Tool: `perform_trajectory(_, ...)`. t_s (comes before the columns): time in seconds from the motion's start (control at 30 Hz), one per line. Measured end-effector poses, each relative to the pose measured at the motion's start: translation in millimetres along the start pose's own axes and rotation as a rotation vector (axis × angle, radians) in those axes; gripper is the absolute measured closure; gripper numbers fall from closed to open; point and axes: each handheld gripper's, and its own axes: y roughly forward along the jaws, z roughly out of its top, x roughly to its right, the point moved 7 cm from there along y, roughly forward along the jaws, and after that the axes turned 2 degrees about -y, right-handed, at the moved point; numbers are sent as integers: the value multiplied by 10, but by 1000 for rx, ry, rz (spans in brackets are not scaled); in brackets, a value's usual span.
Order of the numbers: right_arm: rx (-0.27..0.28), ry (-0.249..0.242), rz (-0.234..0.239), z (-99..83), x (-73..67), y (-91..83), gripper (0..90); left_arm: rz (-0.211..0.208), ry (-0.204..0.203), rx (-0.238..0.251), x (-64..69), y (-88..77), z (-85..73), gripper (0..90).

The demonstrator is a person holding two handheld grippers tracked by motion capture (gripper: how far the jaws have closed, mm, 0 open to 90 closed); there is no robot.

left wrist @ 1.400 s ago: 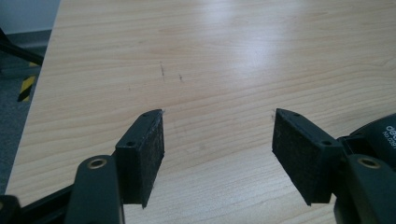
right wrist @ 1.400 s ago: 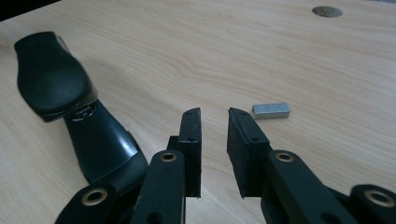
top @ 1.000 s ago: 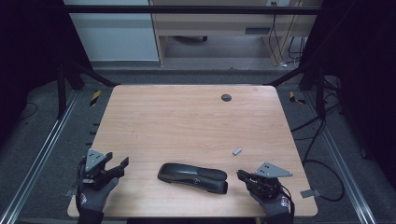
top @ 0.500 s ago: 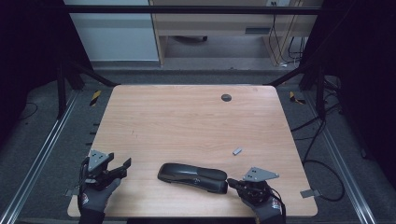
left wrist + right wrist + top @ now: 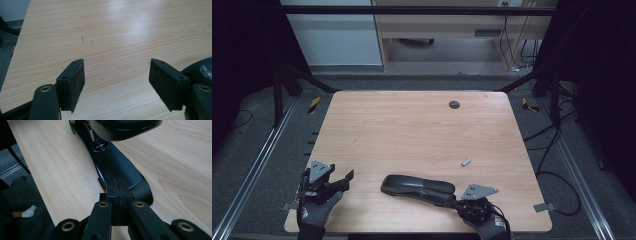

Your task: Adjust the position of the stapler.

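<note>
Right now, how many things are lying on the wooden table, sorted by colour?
Black: 1, the long black plastic stapler
Dark grey: 1, the small round dark disc
Light grey: 1, the tiny grey metal piece
Total: 3

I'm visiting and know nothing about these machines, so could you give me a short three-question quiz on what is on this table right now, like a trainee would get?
1. True or false: the left gripper has its jaws closed on the black stapler.
2. Which thing lies on the table nearest the right gripper? A) the black stapler B) the small grey piece C) the dark round spot
3. In the right gripper view, how do the two pads stand?

Key
1. False: its jaws are open over bare wood, with the stapler beside them.
2. A.
3. Pressed together, their tips at the stapler's near end; whether they pinch its edge cannot be told.
</note>
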Motion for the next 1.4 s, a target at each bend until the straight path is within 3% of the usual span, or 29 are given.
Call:
perform_trajectory(0.47, -59, -15, 30, -59, -59, 80, 900, 3, 3, -12, 12, 14, -10, 287)
perform_trajectory(0.77, -77, -27, 9, -72, -44, 89, 900, 5, 8, -13, 15, 17, -9, 287)
perform_trajectory(1.4, -58, -35, -65, -18, 90, 135, 900, -5, 15, -15, 35, 34, -10, 300)
